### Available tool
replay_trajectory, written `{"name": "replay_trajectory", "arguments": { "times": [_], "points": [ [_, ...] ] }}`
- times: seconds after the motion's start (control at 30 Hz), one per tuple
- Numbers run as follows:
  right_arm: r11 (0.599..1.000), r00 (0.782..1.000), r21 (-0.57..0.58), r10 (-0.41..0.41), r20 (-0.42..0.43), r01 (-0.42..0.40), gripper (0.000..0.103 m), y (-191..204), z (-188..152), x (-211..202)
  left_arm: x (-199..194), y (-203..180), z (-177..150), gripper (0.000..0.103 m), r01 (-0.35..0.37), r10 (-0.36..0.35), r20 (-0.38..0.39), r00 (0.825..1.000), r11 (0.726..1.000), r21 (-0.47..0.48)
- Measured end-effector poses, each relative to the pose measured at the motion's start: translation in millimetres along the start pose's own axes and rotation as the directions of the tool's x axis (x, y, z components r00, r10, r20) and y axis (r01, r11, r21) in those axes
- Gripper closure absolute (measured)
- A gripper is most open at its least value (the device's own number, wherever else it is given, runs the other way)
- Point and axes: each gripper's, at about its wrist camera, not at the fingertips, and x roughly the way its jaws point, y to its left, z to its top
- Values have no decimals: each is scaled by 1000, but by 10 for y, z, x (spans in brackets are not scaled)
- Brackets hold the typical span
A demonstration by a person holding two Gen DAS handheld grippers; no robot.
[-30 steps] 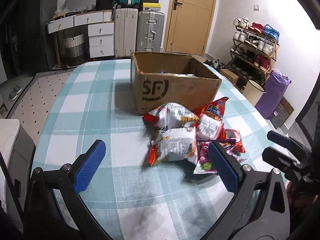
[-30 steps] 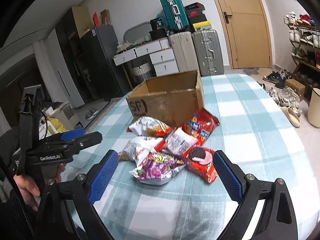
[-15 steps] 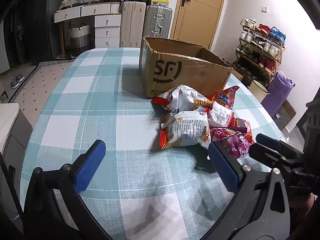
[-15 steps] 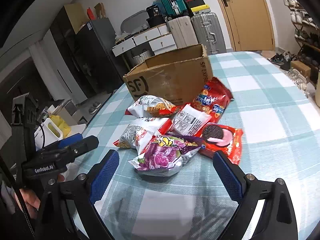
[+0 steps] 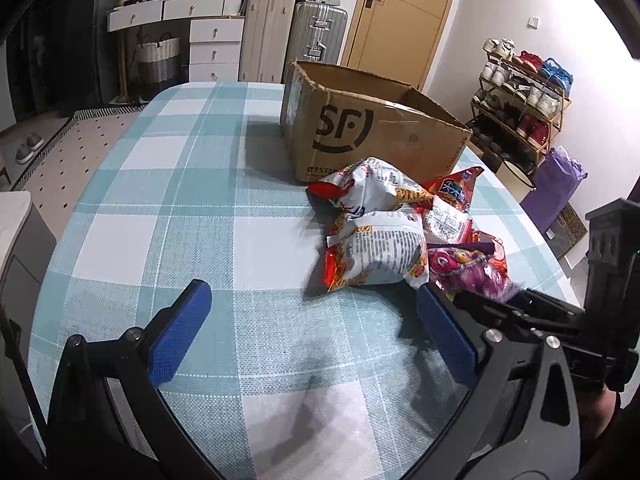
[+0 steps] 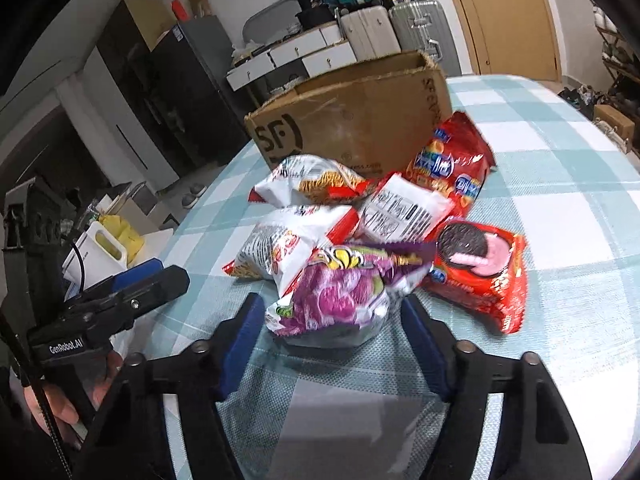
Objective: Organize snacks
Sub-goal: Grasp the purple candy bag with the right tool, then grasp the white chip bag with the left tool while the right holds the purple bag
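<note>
The right gripper has just been narrowing its jaws around the purple snack bag, which lies between the blue pads, though contact with them is unclear. Just past it sit white chip bags and the red cookie pack, with the cardboard box beyond. The left gripper angles down over bare checked tablecloth, jaws spread wide, the pile ahead to its right.
</note>
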Motion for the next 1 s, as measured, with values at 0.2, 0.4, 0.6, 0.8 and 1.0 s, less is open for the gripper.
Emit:
{"name": "replay_trajectory", "arguments": {
  "times": [0.2,0.4,0.6,0.8,1.0],
  "points": [
    [1000,1000,18,21,-16,-21,65,-51,-37,92,76,56,-3,1,-4,4,-13,1000,1000,-9],
    [1000,1000,20,23,-1,-22,67,-62,-60,64,111,60,-2,1,-4,4,-20,1000,1000,-9],
    [999,999,28,32,23,-32,68,-120,-114,-52,122,36,13,1,-7,7,-21,1000,1000,0],
    [998,998,34,45,53,-46,68,-170,-131,-160,147,6,41,1,3,-3,-28,1000,1000,-4],
    [998,995,29,55,84,-57,68,-185,-123,-289,191,-24,64,1,12,-12,-41,999,1000,-7]
  ]
}}
